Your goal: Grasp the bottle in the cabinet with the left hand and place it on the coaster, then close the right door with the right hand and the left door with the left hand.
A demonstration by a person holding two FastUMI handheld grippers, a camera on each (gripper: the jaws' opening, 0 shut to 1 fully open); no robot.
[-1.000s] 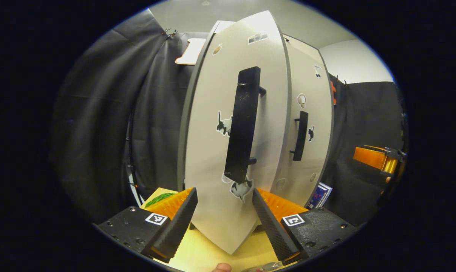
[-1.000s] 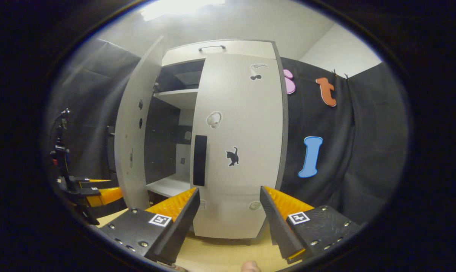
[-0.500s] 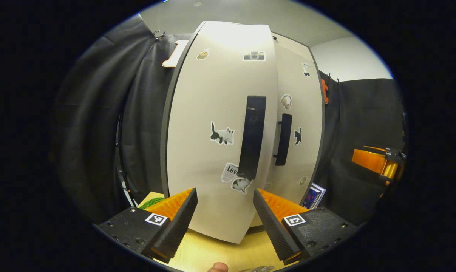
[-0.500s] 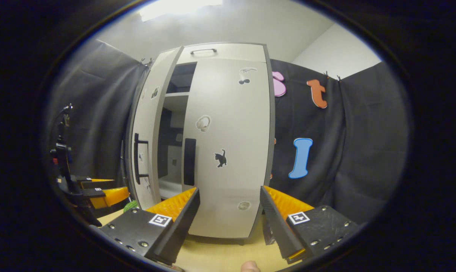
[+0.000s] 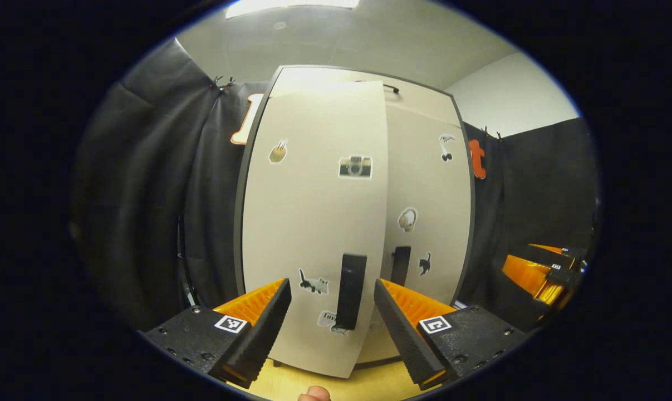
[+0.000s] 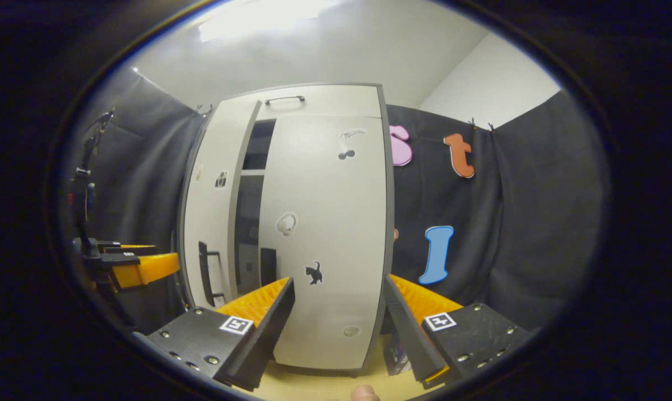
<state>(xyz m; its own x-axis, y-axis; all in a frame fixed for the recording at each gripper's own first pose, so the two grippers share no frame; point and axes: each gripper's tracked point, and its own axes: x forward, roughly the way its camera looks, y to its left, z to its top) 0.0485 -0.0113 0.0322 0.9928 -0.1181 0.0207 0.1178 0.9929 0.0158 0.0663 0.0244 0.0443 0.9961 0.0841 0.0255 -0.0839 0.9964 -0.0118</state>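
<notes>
right gripper view, left door (image 6: 210, 223) slightly ajar, right door (image 6: 327, 234) shut

Place: recording booth, staged household set
Evidence: black cloth walls (image 6: 514, 223); stickered white cabinet (image 5: 313, 223) on wooden desk (image 5: 324, 384)

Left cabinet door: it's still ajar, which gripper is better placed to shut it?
Left. The left gripper faces the white left cabinet door, its open fingers either side of the door's black handle. The right gripper faces the closed right door.
</notes>
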